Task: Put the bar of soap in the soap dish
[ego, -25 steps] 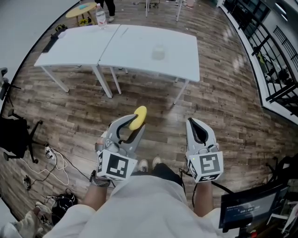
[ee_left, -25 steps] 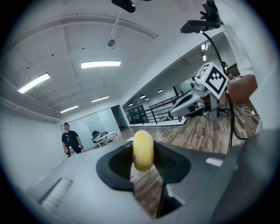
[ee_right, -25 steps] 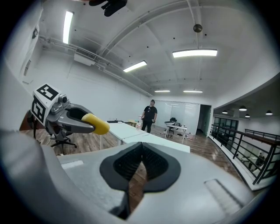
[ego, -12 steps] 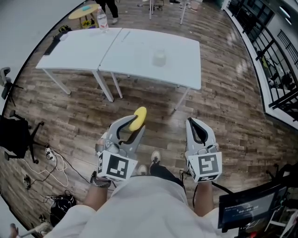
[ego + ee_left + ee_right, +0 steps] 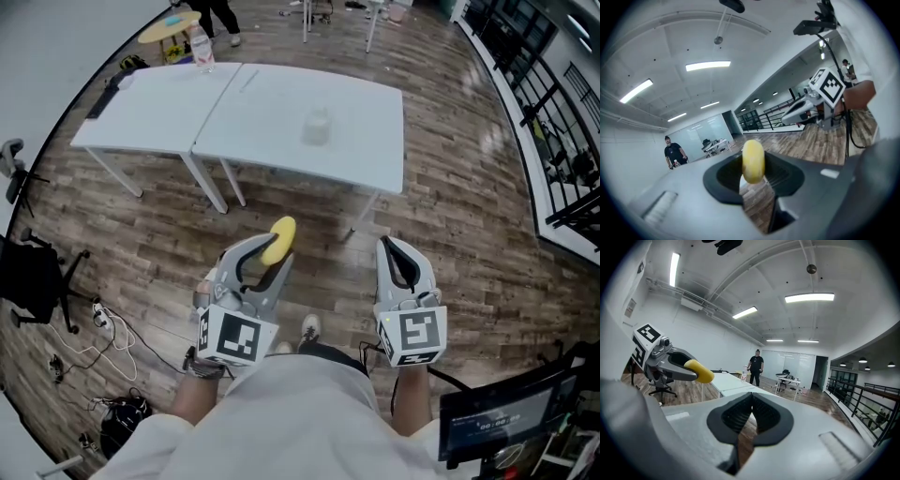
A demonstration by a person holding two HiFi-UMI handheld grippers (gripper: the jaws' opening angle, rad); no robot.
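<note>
A yellow bar of soap (image 5: 278,239) sits clamped between the jaws of my left gripper (image 5: 274,251), held above the wooden floor; in the left gripper view the soap (image 5: 753,161) stands on edge between the dark pads. My right gripper (image 5: 392,247) hangs beside it, shut with nothing in it, its pads meeting in the right gripper view (image 5: 751,405). Ahead stand two white tables (image 5: 272,141), and a small pale translucent thing (image 5: 317,127), perhaps the soap dish, rests on the right one. The right gripper view also catches the soap (image 5: 699,371) at its left.
A water bottle (image 5: 200,47) stands on the far left table corner. A black chair (image 5: 28,277) and loose cables (image 5: 103,328) lie at the left, a black railing (image 5: 562,141) at the right, a monitor (image 5: 506,417) at bottom right. A person (image 5: 756,367) stands beyond the tables.
The tables have drawn slightly nearer and lower in the head view. Both grippers keep their places in that view, with the soap still clamped in the left one.
</note>
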